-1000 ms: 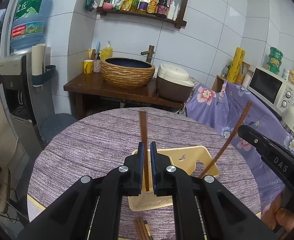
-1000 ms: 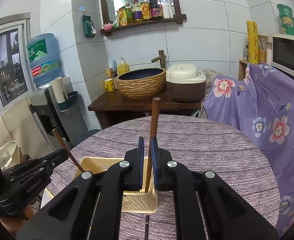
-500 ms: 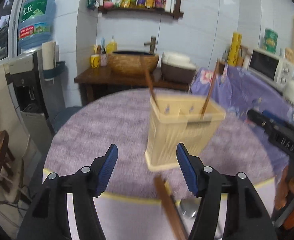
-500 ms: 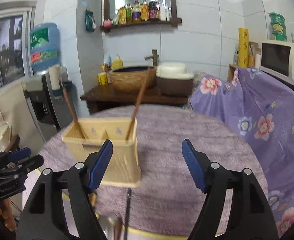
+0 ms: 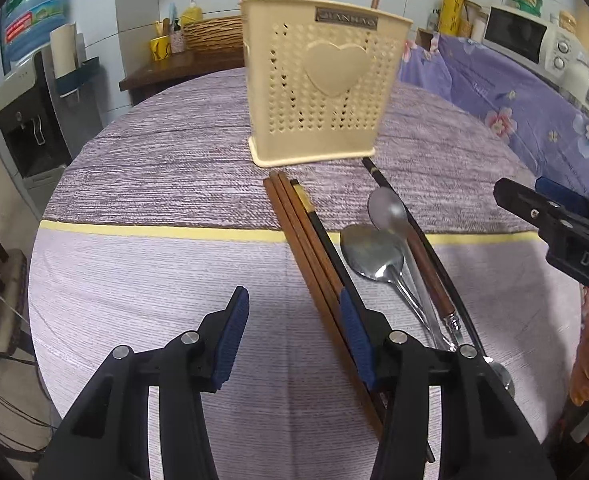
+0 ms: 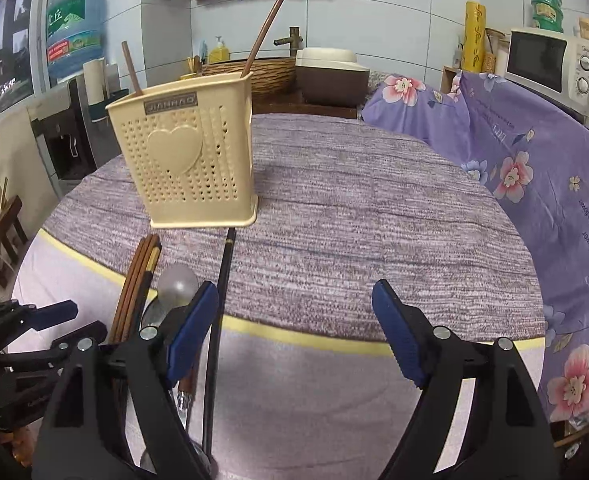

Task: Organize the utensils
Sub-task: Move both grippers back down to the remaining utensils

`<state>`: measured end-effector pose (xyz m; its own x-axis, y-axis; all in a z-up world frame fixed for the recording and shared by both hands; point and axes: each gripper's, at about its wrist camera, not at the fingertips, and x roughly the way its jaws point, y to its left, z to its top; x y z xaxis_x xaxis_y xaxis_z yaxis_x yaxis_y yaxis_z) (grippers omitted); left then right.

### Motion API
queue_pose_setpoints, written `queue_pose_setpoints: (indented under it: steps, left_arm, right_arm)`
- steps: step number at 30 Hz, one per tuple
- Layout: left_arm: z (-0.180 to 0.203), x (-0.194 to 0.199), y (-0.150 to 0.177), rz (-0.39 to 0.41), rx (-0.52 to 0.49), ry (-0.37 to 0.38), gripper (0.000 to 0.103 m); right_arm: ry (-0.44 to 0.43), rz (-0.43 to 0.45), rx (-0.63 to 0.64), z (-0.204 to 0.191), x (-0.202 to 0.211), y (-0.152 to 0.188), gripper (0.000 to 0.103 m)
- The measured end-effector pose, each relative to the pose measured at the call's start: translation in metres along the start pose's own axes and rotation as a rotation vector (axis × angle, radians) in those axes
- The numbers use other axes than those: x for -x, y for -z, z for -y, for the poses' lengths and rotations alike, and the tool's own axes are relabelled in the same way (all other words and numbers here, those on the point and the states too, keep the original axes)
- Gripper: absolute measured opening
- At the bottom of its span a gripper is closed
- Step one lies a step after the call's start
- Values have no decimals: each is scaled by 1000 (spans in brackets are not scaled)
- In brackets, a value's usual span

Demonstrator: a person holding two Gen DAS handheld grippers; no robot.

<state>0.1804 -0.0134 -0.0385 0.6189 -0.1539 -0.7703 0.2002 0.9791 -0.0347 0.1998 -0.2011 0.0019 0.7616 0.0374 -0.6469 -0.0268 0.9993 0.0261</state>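
Now both the left tongs and right tongs hang spread and empty above the desk, the cream utensil holder standing at twelve o'clock with two chopsticks inside.

Glossy metal spoons; perforated plastic holder

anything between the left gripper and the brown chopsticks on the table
Nothing visible. The left gripper is open just above the cloth, and the brown chopsticks lie bare beside its right finger, running under it. A black chopstick touches their far side; the spoons lie farther right.
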Motion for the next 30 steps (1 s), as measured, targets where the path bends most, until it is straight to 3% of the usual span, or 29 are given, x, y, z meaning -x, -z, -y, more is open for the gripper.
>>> queue_pose_setpoints:
  steps: [11,15,22,30]
  left_arm:
    - [-4,-9,9,-20,0,-22,47]
    - [-24,-2,12,-18,42,-41,46]
    - [-50,8,14,1,133,-46,46]
    - [-49,7,17,-4,140,-26,46]
  right_arm:
    - [5,-35,10,-3,-6,4,80]
    - [6,-80,16,-2,-14,6,80]
    - [-83,-194,38,-23,-34,15,80]
    - [-24,-219,67,-32,-40,23,79]
